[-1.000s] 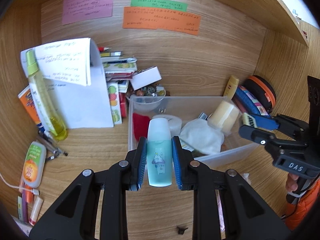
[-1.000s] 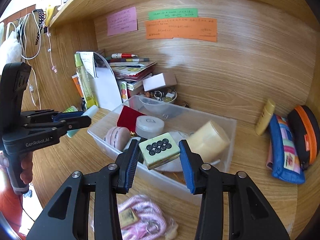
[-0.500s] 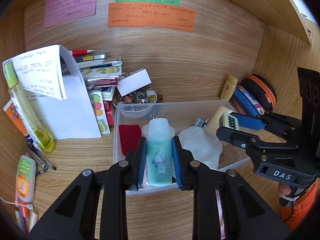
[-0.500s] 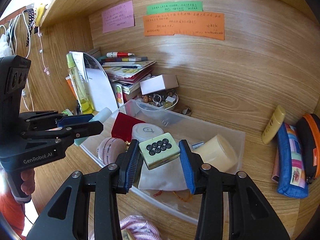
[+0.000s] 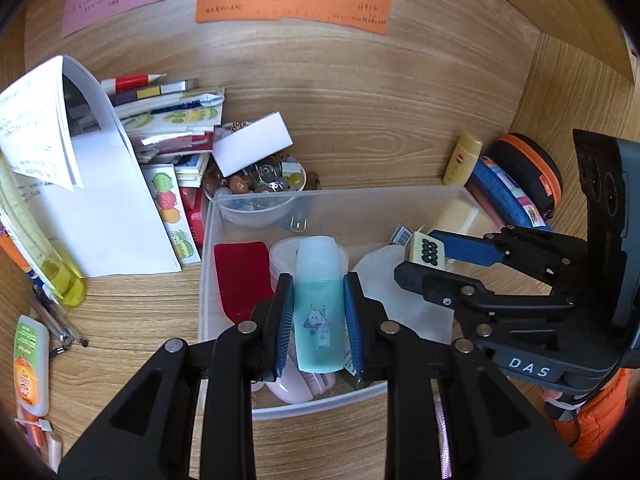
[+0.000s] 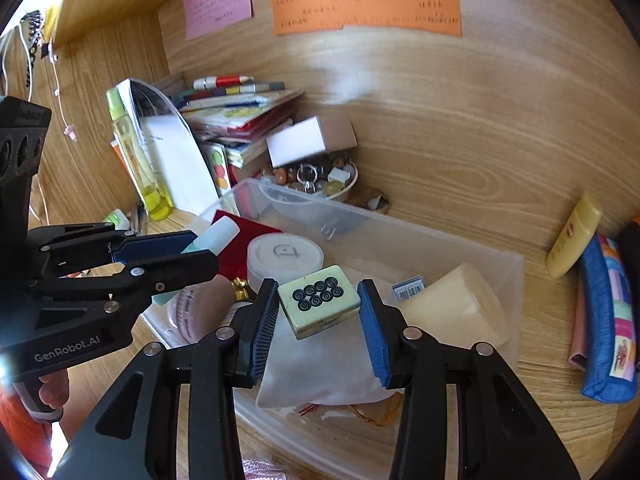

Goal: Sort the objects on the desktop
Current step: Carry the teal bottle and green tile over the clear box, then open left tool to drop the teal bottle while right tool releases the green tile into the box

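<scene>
So we've got both hands loaded over the clear plastic storage bin (image 5: pixel 208 280) on the wooden desk (image 5: pixel 132 304). Our left gripper (image 5: pixel 319 322) is clamped narrow on a small teal squeeze bottle with a frosted cap and a little cartoon sticker (image 5: pixel 318 312), blue pads pressing on both sides of it, bottle pointing cap-forward over the near half of the bin. Our right gripper (image 6: pixel 319 314) holds a cream mahjong tile with eight dark circles on its face (image 6: pixel 319 300), sitting a bit tilted between the blue pads, above a white cloth pouch (image 6: pixel 320 372) that's lying inside the bin.

Already in the bin: a dark red flat card (image 5: pixel 240 276), a round white lidded jar (image 6: pixel 285 258), a pale yellow cylinder on its side (image 6: pixel 456 308) and a pink ridged thing (image 6: pixel 196 312) near the front wall.

Behind the bin sits a small bowl of beads and trinkets (image 5: pixel 260 184), and next to that a messy stack of booklets (image 5: pixel 172 128). Off to the right, a yellow tube (image 6: pixel 572 236) leans against a blue striped pencil pouch (image 6: pixel 604 312).
</scene>
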